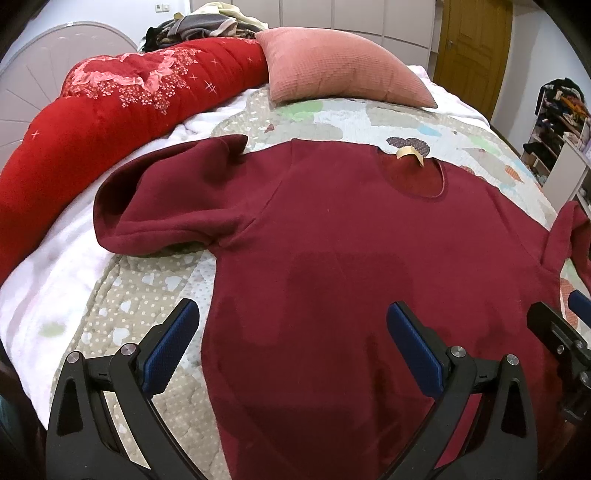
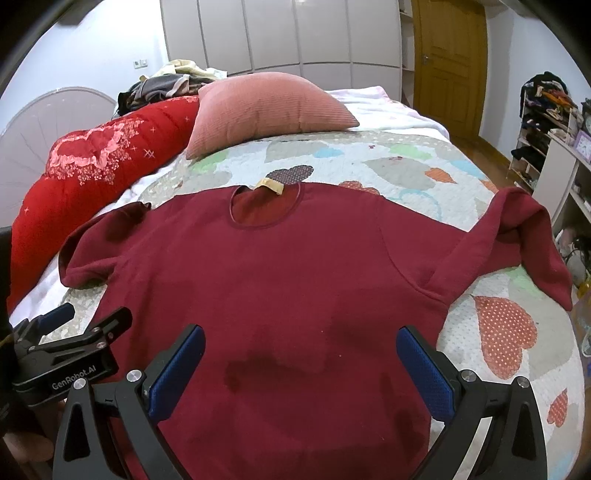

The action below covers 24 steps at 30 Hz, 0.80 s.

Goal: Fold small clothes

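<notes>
A maroon sweater [image 2: 280, 266] lies flat, front up, on the quilted bed [image 2: 388, 162], neckline at the far end. Left gripper [image 1: 291, 339] and right gripper [image 2: 301, 363] hover over its near hem, jaws wide, holding nothing. A shelf unit [image 2: 543, 122] at far right holds jumbled clothing.

This was a home bedroom. Ahead of the grippers stretched a bed under a heart-patterned quilt [image 2: 388, 162], with a pink pillow [image 2: 266, 107] and a rolled red comforter [image 2: 92, 173] far ahead to the left. Beyond stood white wardrobe doors [image 2: 280, 33] and a wooden door [image 2: 448, 55]; cluttered shelves [image 2: 543, 114] stood off to the right
</notes>
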Each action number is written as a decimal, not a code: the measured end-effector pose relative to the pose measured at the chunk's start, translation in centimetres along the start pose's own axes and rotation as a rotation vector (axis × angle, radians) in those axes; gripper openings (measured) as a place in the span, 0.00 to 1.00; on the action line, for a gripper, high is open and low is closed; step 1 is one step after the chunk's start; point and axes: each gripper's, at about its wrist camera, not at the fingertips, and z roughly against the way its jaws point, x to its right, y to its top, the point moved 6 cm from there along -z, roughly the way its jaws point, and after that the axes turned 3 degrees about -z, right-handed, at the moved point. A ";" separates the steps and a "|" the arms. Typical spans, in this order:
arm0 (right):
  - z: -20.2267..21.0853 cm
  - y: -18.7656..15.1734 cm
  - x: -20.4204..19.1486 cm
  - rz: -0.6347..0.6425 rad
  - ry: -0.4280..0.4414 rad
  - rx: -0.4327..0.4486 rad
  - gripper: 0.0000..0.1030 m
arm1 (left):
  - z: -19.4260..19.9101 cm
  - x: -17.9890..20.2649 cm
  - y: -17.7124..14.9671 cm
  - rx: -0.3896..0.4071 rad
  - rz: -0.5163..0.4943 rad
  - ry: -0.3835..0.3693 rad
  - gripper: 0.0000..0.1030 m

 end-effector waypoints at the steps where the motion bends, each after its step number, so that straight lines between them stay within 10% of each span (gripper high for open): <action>1: -0.1 0.0 -0.1 0.001 -0.001 0.001 1.00 | 0.0 0.0 0.0 0.000 0.000 -0.001 0.99; 24: -2.1 -0.4 -1.4 0.016 0.011 -0.040 1.00 | -1.4 -0.7 0.0 -0.018 0.007 0.000 0.99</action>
